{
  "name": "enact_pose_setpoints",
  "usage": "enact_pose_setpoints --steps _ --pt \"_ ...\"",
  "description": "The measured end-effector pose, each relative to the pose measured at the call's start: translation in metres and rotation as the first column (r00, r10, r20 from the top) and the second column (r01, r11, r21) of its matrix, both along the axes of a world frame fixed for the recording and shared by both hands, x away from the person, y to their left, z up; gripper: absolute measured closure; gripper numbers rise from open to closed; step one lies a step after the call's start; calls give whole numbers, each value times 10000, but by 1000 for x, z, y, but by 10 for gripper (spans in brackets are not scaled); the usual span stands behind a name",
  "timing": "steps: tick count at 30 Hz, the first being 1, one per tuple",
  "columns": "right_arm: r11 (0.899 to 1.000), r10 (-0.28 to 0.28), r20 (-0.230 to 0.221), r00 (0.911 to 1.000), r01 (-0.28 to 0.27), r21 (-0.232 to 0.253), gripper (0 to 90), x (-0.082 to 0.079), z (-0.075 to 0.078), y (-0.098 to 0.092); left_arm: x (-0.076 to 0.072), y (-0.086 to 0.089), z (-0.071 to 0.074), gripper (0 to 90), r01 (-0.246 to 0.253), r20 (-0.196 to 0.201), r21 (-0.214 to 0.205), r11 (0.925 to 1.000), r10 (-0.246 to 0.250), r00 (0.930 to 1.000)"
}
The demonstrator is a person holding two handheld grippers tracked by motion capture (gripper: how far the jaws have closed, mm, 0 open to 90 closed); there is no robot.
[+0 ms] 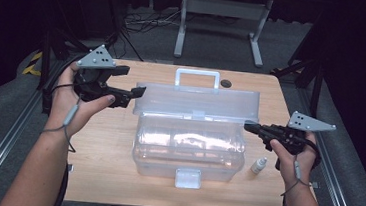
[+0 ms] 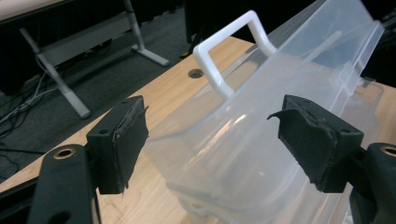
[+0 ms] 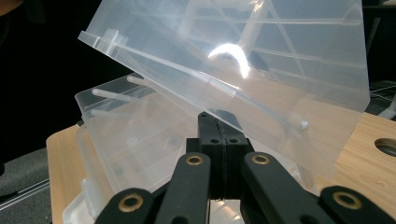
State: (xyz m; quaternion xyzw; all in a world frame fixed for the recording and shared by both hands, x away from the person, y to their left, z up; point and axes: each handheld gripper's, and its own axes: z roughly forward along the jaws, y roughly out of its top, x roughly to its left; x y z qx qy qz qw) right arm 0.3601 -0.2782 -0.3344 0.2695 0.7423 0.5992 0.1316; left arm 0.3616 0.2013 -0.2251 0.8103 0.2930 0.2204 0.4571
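I have the clear plastic box [image 1: 189, 151] mid-counter [image 1: 99, 171] with its lid [image 1: 198, 102] swung up and standing open. My left gripper [image 1: 131, 89] is spread wide at the lid's left end, gripping nothing; my right gripper [image 1: 250, 127], clamped shut and empty, rests against the lid's right end. I judge opening done; the small bottle [image 1: 259, 165] near right remains outside.

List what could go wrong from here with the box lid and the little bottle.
1. The clear lid stands half raised. The left gripper is open beside its corner and the right gripper is shut against the other end, so neither grips it; it might drop shut.
2. The small dropper bottle stands upright just below the right hand; a pull back could tip it.
3. A push on the lid may slide the light box across the table.
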Motion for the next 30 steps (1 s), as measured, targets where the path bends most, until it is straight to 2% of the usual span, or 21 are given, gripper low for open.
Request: enact_pose_setpoints --steps 7,15,17,21,26,29,30 --pt "9999 -88 -1 10000 88 56 900 4 4 1 -15 7 -23 224 -89 193 -608 9981 101 9998" --pt "9999 -124 -27 9999 124 68 900 7 7 1 -21 7 -55 201 -312 158 -1219 9921 334 9993" --pt "9999 -129 -28 9999 129 83 900 7 7 2 -20 7 -59 189 -310 200 -1232 9919 337 9992" --pt "9999 -167 -49 9998 167 37 900 8 8 1 -18 3 -78 185 -418 81 -1303 9906 432 9990" --pt "9998 -191 -52 9998 191 52 900 10 10 2 -15 -1 -91 189 -517 70 -1210 9913 530 9986" --pt "9998 -208 -76 9998 208 38 900 10 10 2 -12 -7 -101 196 -986 395 -1096 9891 1035 9938" --pt "9998 -204 -82 9998 204 -11 900 10 11 2 -11 -9 -103 201 -1058 386 -1065 9887 1104 9931"
